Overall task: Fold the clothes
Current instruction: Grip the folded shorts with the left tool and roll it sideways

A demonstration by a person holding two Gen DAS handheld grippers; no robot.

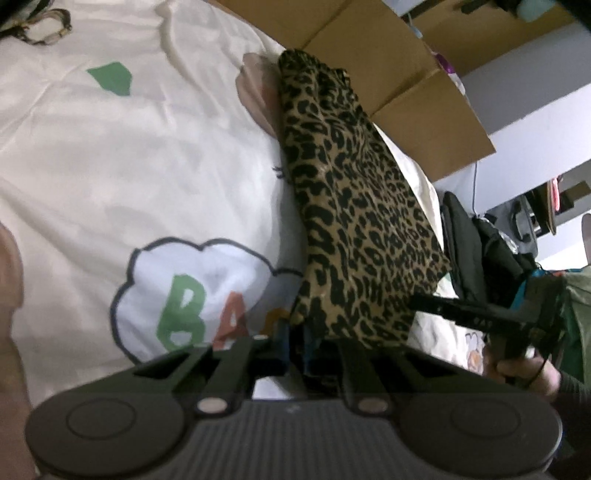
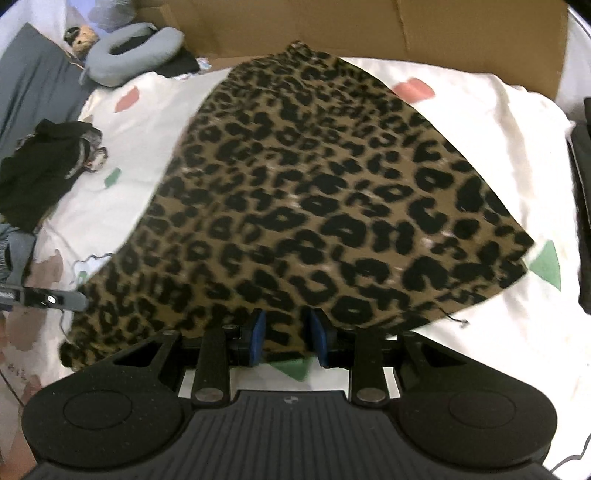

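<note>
A leopard-print garment (image 2: 314, 192) is spread over a white printed bedsheet (image 2: 480, 122). In the left wrist view the garment (image 1: 354, 206) is lifted off the sheet (image 1: 110, 166) and seen edge-on. My left gripper (image 1: 295, 350) is shut on its near corner. My right gripper (image 2: 286, 332) has its blue pads (image 2: 258, 332) apart, with the garment's near hem lying between them. The right gripper also shows in the left wrist view (image 1: 417, 301), at the garment's right edge. The left gripper's finger shows in the right wrist view (image 2: 62, 299) at the garment's left edge.
Cardboard boxes (image 1: 388, 74) stand along the far side of the bed; cardboard also shows in the right wrist view (image 2: 369, 26). A black garment (image 2: 40, 173) and a grey neck pillow (image 2: 129, 55) lie at the left. Dark bags (image 1: 480, 251) sit beyond the bed's right edge.
</note>
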